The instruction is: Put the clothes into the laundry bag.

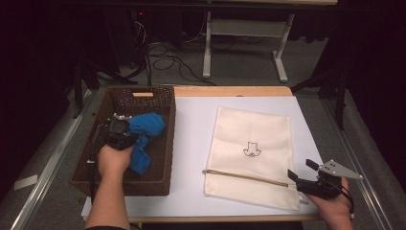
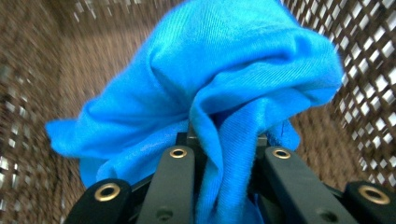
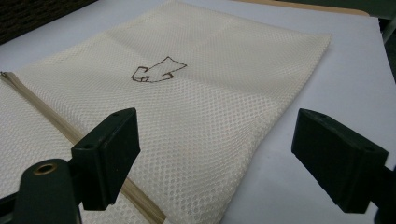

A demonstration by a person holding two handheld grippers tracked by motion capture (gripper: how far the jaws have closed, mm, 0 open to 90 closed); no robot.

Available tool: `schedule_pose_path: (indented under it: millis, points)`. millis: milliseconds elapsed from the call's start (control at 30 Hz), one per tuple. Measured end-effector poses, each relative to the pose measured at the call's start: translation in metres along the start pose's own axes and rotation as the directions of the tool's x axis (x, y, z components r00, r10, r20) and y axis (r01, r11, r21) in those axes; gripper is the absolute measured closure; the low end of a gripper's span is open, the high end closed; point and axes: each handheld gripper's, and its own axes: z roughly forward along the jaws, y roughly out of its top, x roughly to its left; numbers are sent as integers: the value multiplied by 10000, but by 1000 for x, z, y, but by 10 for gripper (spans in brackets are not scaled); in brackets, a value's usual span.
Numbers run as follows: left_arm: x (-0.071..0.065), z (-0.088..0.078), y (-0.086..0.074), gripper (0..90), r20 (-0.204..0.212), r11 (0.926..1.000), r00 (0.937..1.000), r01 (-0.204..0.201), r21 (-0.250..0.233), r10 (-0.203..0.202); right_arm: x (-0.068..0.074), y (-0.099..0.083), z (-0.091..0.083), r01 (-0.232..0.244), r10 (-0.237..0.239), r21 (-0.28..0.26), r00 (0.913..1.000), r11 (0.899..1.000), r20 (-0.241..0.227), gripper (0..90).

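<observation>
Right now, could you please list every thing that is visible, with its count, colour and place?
Cloth: one, blue, in the basket, pinched in the left gripper.
Basket: one, dark brown wicker, left side of table.
Mesh bag: one, cream, zipper near its front edge, flat on the white sheet.
White sheet: one, covers the table.
Left gripper: one, black, shut on the cloth.
Right gripper: one, black, jaws open, at the bag's front right corner.

Bright blue cloth [image 2: 233, 84] with a fine ribbed knit, held in my black left gripper [image 1: 125, 133]. Dark brown woven basket [image 1: 160, 179]. Cream mesh bag [image 3: 196, 93] bearing a brown outline drawing and tan zipper [image 1: 244, 177], on white table sheet [image 1: 191, 143].
</observation>
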Motion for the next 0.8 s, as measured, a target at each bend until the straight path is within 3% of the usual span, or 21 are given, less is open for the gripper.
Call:
schedule_pose_path:
  millis: [33,67,167,300,400,433,467,500,533,567,600,633,800]
  points:
    - [0,0,0,797,0,10000,10000,0,0,0,0,0,0,0,0,0,10000,10000,0,158]
    - [0,-5,0,798,-69,9990,10000,-47,-440,44,0,0,0,-34,34,22,10000,10000,7,158]
    - [-1,-10,0,798,-127,9962,9998,-162,-856,151,0,0,0,-46,46,19,10000,10000,7,158]
    - [-3,-20,-2,799,-306,9840,9988,-434,-1727,387,0,0,0,-48,48,-12,10000,10000,-1,158]
    - [-6,-28,-4,799,-538,9693,9972,-638,-2376,524,1,0,0,-65,65,-14,10000,10000,23,158]
    - [-6,-28,-4,799,-538,9693,9972,-638,-2376,524,1,0,0,-82,82,-5,10000,10000,21,158]
    - [-7,-31,-4,798,-661,9606,9963,-709,-2688,551,1,0,0,-54,54,-16,10000,10000,21,158]
    - [-9,-36,-6,799,-754,9451,9954,-806,-3166,597,1,0,-1,-71,71,-18,10000,10000,27,159]
    - [-9,-39,-7,799,-784,9355,9950,-855,-3429,622,1,0,-1,-79,79,-22,10000,10000,28,158]
    - [-9,-39,-7,798,-784,9355,9950,-855,-3429,622,1,0,-1,-79,79,-22,10000,10000,28,158]
    - [-10,-45,-9,798,-826,9107,9951,-840,-4044,551,1,0,-1,-69,69,-23,10000,10000,27,158]
    - [-10,-47,-10,798,-856,9002,9949,-854,-4270,537,1,0,-1,-106,106,-8,9999,9999,18,158]
    - [-10,-54,-14,798,-804,8671,9957,-798,-4917,461,1,0,0,-58,58,6,10000,10000,-9,158]
